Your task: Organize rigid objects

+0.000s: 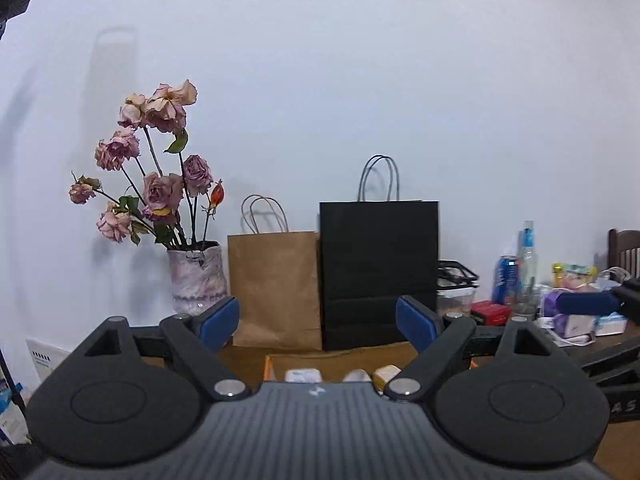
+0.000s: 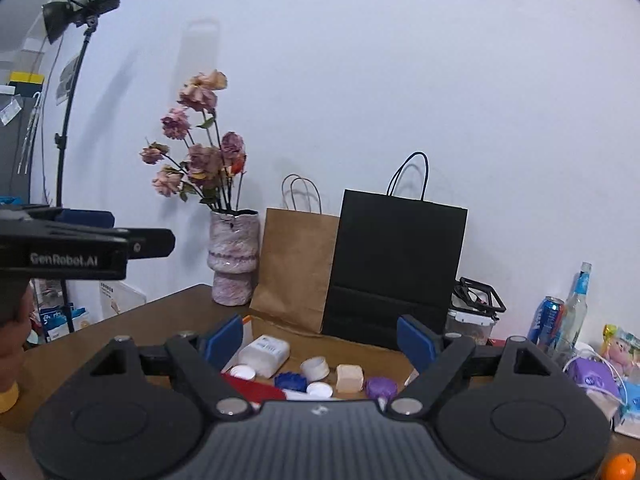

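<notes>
Left wrist gripper [image 1: 318,318]: jaws spread, empty, aimed at the bags [image 1: 378,274].
Left wrist box [image 1: 269,366]: low in view, only item tops showing.
Right wrist gripper [image 2: 320,338]: jaws spread, nothing held.
Right wrist bottle [image 2: 266,354]: lying in the box, long axis slanting up-right, cap [image 2: 243,372] toward the camera.
Progress: lids [image 2: 291,381] and block [image 2: 349,378] gathered together; apparently late, remainder unclear.

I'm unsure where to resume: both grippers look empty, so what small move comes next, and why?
Probably lower the right gripper toward the white bottle lying in the cardboard box. Both it and the left gripper are open, empty and raised above the small items.
</notes>
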Action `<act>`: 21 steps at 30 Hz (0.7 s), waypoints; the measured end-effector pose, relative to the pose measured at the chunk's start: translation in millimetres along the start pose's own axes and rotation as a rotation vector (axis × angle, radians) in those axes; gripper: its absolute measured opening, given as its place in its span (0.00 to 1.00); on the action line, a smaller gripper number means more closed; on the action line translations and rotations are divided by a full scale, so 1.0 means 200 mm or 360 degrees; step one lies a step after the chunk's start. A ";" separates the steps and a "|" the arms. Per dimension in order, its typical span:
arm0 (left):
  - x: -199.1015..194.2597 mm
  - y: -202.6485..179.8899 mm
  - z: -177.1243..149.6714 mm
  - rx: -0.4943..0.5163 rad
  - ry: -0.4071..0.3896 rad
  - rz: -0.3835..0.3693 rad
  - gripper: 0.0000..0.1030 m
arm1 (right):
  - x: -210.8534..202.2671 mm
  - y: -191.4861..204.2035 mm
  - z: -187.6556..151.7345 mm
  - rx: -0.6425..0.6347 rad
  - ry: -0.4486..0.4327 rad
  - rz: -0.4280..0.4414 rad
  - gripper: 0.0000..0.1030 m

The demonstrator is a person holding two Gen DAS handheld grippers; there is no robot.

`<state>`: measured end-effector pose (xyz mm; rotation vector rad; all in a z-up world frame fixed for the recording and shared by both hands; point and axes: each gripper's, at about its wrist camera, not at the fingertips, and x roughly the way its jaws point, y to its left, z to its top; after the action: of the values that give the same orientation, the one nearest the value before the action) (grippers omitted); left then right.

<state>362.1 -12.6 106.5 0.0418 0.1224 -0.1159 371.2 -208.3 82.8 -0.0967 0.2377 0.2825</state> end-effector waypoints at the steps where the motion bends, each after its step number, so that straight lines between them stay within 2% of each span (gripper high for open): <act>1: -0.04 0.00 -0.01 -0.0016 -0.0012 -0.0010 0.85 | -0.02 0.00 -0.01 0.0023 0.0001 0.0009 0.83; 7: -0.27 -0.03 -0.08 -0.0023 -0.0047 -0.0006 0.85 | -0.21 0.02 -0.10 0.0143 -0.0012 0.0015 0.83; 13: -0.59 -0.04 -0.21 -0.0045 -0.0034 -0.0092 0.89 | -0.51 0.07 -0.23 0.0147 -0.0057 0.0035 0.87; 16: -0.80 -0.05 -0.32 -0.0035 -0.0019 -0.0132 0.96 | -0.69 0.10 -0.33 0.0173 -0.0048 0.0018 0.89; 21: -1.18 -0.08 -0.52 0.0010 -0.0031 -0.0044 1.00 | -1.00 0.20 -0.53 0.0250 -0.0070 -0.0023 0.92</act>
<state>115.4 4.0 31.4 0.0452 0.1029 -0.1442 150.1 -236.9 26.1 0.0628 0.2149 0.2506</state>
